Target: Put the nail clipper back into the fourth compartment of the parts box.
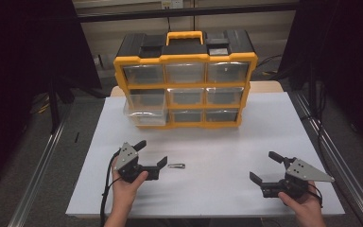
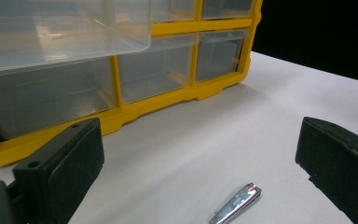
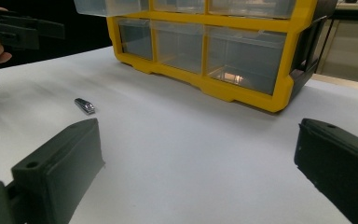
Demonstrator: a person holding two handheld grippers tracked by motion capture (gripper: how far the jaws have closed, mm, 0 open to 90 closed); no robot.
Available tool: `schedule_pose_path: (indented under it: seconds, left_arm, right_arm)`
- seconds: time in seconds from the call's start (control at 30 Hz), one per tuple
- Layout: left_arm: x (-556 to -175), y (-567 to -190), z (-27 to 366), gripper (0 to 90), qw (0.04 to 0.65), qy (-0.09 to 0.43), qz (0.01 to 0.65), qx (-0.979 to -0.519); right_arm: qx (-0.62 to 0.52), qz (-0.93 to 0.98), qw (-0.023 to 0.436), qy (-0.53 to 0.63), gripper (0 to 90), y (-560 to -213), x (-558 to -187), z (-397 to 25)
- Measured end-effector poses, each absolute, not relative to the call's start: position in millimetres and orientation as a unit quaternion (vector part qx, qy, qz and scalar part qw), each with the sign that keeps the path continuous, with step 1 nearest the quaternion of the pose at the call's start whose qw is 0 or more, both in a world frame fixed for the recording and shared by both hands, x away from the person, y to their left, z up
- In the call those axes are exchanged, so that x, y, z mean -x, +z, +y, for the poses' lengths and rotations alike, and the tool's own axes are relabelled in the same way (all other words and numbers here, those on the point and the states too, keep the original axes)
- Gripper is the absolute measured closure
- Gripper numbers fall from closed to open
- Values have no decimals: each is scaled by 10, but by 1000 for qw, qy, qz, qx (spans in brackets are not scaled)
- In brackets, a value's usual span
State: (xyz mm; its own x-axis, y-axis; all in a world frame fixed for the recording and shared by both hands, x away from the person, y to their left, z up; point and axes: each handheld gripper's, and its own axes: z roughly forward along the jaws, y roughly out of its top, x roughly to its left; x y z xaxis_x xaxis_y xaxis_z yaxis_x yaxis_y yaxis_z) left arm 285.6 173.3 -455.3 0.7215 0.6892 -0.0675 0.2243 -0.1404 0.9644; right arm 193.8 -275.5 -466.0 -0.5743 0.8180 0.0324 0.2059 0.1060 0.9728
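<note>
A yellow and black drawer organizer (image 1: 185, 80) with clear drawers stands at the back of the white table (image 1: 227, 142). Its middle-left drawer (image 1: 145, 108) is pulled partway out and looms overhead in the left gripper view as the same drawer (image 2: 65, 28). A small metal nail clipper (image 1: 176, 165) lies flat on the table. My left gripper (image 1: 152, 152) is open, just left of the clipper (image 2: 236, 204), which lies low between its jaws. My right gripper (image 1: 263, 166) is open near the front right, holding nothing; the clipper (image 3: 85, 105) lies farther off to its left.
Metal frame rails (image 1: 328, 151) run along both sides of the table over a dark floor. The organizer (image 3: 214, 46) spans the back. The person's left hand and its gripper (image 3: 14, 32) show at the top left of the right gripper view.
</note>
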Motion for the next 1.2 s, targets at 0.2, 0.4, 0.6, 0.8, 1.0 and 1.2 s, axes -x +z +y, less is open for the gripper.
schedule_pose_path:
  seconds: [0.2,0.4,0.6,0.8,1.0,1.2]
  left_arm:
    - [-2878,-4580,1616,13,559,195,313,-743]
    - [-2913,-4634,1516,16,549,181,313,-753]
    - [-2944,-4639,1463,17,542,168,304,-765]
    - [-2995,-4643,1370,18,531,167,301,-774]
    - [-3053,-4664,1326,21,533,145,296,-779]
    - [-3097,-4636,1260,21,507,143,303,-794]
  right_arm:
    - [-370,691,275,556,4,-4662,-1941,-2760]
    - [-369,691,275,557,4,-4661,-1945,-2761]
    - [-370,691,273,558,4,-4664,-1947,-2752]
    - [-372,690,272,559,4,-4665,-1949,-2757]
    - [-370,692,272,557,4,-4667,-1951,-2755]
    - [-371,691,269,558,4,-4668,-1952,-2752]
